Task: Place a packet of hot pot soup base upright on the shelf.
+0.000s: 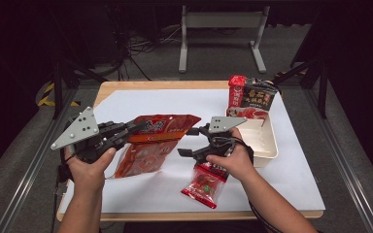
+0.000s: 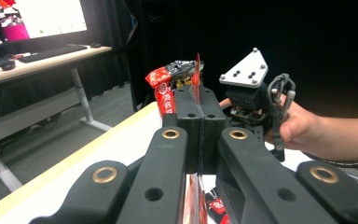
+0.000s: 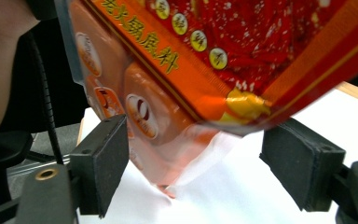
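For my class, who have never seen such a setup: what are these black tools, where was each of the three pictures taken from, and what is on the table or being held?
A person holds a hand-operated two-jaw gripper in each hand. The high view looks down on the table. The other two pictures come from cameras riding on the grippers, looking along their jaws. The left gripper is shut on the edge of a red-orange pouch, lifting it. The right gripper is open, its jaws either side of the pouch's lower corner, not pressing. On the white sheet lie a small red packet and a cream tray with a dark red packet standing in it.
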